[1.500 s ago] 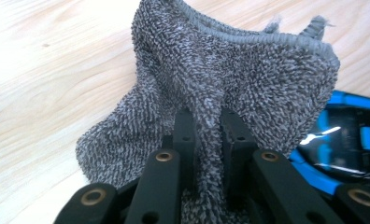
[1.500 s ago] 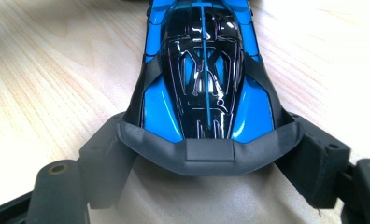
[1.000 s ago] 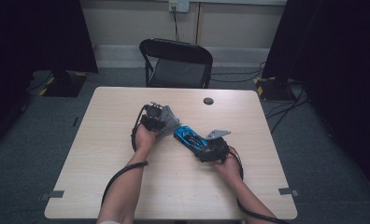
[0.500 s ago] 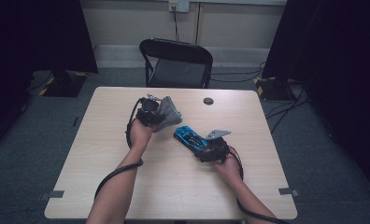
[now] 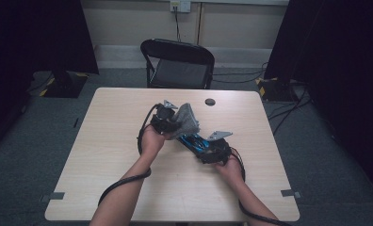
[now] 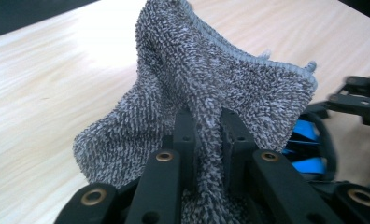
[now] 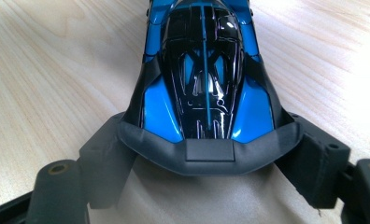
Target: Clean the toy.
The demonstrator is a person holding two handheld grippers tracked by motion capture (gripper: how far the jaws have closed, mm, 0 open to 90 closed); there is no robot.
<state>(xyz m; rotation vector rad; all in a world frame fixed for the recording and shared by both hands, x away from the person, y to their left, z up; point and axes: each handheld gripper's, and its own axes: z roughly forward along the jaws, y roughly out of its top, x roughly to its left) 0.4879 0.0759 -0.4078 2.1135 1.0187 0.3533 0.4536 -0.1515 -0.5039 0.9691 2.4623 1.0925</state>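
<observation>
Fingers of the left gripper [image 6: 206, 135] pinch the grey cloth [image 6: 206, 88], held up above the surface [image 5: 104, 141]. Right gripper [image 7: 206, 154] fingers hug the blue toy car [image 7: 204, 70], resting low.

In the high view the grey terry cloth [image 5: 187, 121] covers the front of the blue toy car [image 5: 197, 141]. In the right gripper view the car's nose is cut off at 12 o'clock. The small dark round object [image 5: 210, 101] on the table [image 5: 109, 141] is too small to identify.
</observation>
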